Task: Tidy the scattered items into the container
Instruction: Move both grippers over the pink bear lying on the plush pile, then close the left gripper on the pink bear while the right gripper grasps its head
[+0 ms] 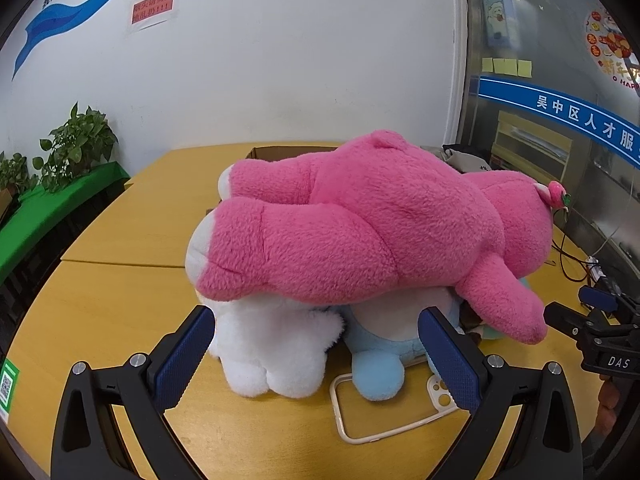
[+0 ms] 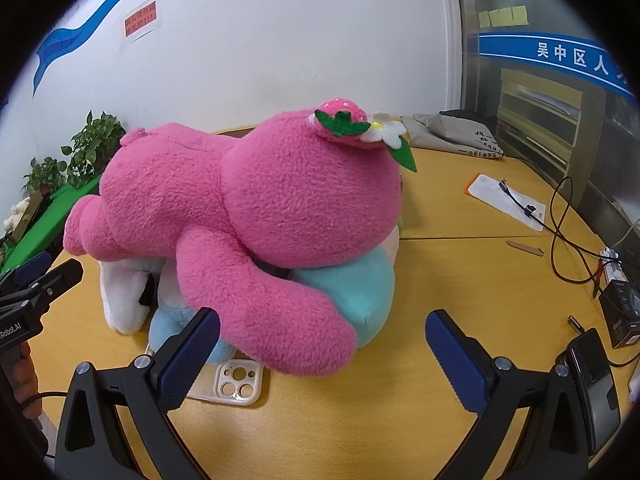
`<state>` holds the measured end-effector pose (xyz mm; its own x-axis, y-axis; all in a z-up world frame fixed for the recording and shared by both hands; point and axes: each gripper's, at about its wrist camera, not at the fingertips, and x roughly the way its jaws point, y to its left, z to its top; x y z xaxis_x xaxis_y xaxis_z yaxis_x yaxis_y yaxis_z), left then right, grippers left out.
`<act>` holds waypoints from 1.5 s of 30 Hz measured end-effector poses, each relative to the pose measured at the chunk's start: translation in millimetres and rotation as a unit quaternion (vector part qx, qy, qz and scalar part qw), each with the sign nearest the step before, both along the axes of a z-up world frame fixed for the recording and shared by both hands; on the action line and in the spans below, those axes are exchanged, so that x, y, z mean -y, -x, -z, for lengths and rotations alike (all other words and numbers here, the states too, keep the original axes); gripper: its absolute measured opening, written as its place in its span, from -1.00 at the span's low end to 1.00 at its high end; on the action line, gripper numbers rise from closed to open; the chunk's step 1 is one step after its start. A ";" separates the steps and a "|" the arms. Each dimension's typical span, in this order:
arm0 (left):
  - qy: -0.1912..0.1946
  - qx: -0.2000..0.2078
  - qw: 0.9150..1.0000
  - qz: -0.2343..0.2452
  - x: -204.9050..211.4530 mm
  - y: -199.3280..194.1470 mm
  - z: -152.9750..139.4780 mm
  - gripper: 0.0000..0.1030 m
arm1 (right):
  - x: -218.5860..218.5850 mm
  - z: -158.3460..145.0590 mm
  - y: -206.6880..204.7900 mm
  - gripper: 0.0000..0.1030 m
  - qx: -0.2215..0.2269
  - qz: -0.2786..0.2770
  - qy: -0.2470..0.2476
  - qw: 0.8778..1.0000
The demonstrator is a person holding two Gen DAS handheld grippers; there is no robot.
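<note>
Both tongs, left [image 1: 316,344] and right [image 2: 322,346], gape wide, holding nothing; "DAS" marks the right. The pink bear [image 1: 380,232] hides most of the box [image 1: 280,152].

A: Pink plush bear [image 1: 376,220]: coarse, nubbly fleece, matt. White plush [image 1: 272,352] under it looks finer and fluffier.

B: Blue plush [image 2: 352,300] under the bear: smooth short pile. Felt strawberry [image 2: 340,120] on the bear's head (flat, fuzzy).

A: Table [image 1: 120,320] beneath: smooth wood-look laminate, slight sheen. Phone case [image 2: 236,386] beside the bear: glossy clear plastic.

B: Gripper pads [image 2: 184,364]: blue, knurled, rubbery; frames matt black plastic.
</note>
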<state>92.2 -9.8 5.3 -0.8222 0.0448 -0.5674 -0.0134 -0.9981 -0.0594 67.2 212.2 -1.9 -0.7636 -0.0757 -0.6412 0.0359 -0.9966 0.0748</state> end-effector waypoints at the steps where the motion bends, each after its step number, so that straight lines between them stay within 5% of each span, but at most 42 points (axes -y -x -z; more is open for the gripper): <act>1: -0.001 0.001 1.000 0.000 0.9 0.4 1.0 1.00 | 1.0 0.9 0.3 0.99 0.001 -0.001 -0.001 1.000; 45: -0.031 0.014 0.999 0.029 17.6 0.8 8.6 1.00 | 8.9 5.7 -0.4 0.99 0.016 -0.011 -0.014 1.000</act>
